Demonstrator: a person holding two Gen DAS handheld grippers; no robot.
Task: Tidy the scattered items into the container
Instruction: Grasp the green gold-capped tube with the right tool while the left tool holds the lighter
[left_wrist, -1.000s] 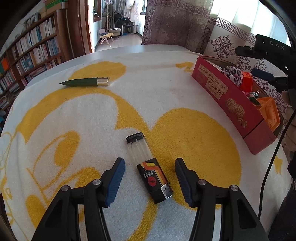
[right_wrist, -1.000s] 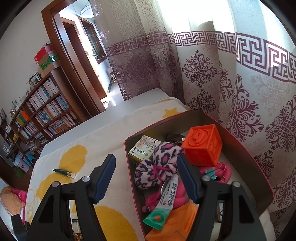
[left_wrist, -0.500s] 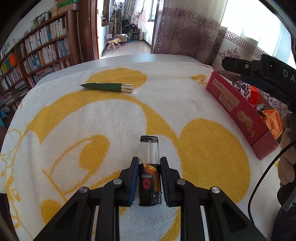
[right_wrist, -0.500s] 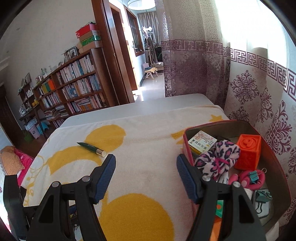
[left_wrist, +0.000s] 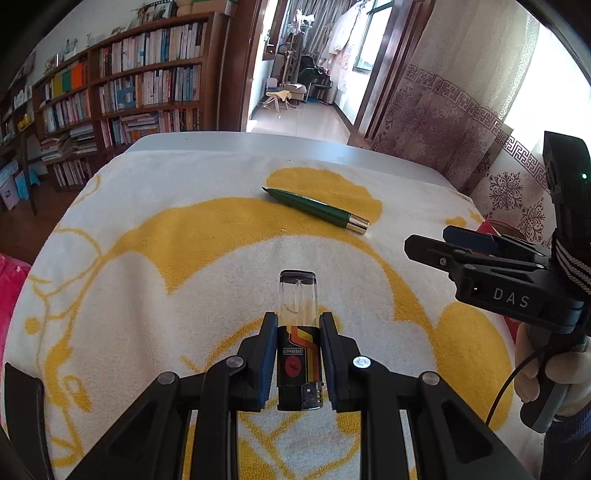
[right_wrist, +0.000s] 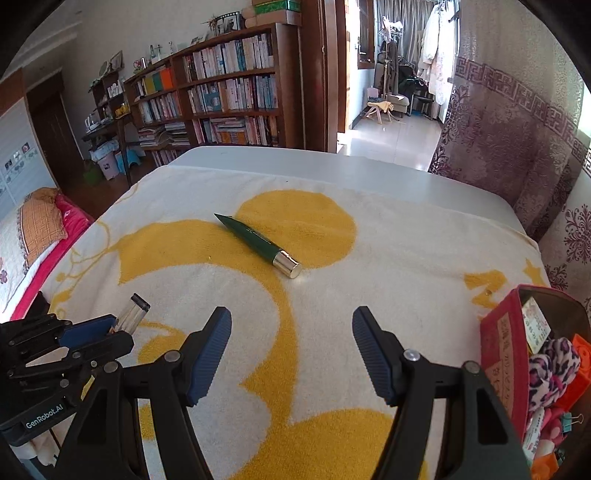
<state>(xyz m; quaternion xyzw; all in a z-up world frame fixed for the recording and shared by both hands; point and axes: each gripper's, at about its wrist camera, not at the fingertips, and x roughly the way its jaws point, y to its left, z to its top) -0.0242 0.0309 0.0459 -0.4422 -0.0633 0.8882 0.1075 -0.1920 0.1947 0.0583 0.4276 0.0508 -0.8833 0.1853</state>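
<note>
A lighter (left_wrist: 298, 332) with a clear top and a black, orange-striped body sits between the pads of my left gripper (left_wrist: 298, 321), which is shut on it just above the towel. The right wrist view catches the lighter's clear end (right_wrist: 133, 314) beside that left gripper (right_wrist: 92, 332). A green pen-like tube with a gold cap (right_wrist: 255, 243) lies ahead on the towel, also seen in the left wrist view as the same green tube (left_wrist: 314, 208). My right gripper (right_wrist: 291, 317) hangs open short of it, empty. The red box (right_wrist: 502, 354) stands at the right.
A white and yellow towel (right_wrist: 388, 266) covers the grey table (right_wrist: 295, 162). The box holds a leopard-print scrunchie (right_wrist: 546, 362), orange blocks and clips. A hand (left_wrist: 546, 369) holds the right gripper (left_wrist: 428, 242). Curtains hang to the right; bookshelves and a pink bed (right_wrist: 44, 258) lie left.
The left gripper closed on the lighter and carried it forward, turning it straight. The right gripper swung left from above the box to over the towel, facing the green tube.
</note>
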